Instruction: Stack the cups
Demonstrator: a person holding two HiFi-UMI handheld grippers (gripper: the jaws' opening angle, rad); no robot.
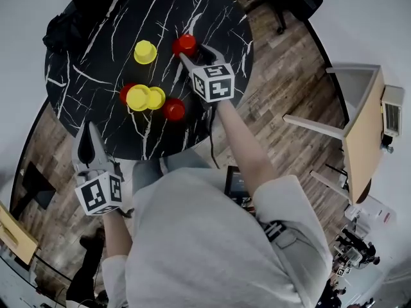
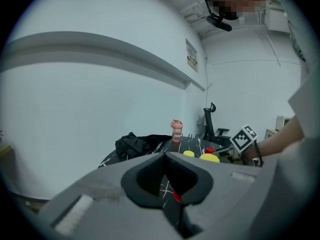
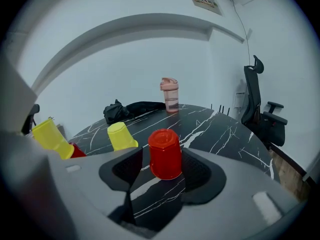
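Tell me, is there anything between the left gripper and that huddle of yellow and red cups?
Nothing. In the head view only a bare stretch of the black marbled table separates the left gripper from the cup cluster.

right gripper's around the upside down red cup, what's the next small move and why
Probably close the right gripper on the red cup: it stands upside down on the table between the open jaws, not yet gripped, so it can't be lifted toward a stack.
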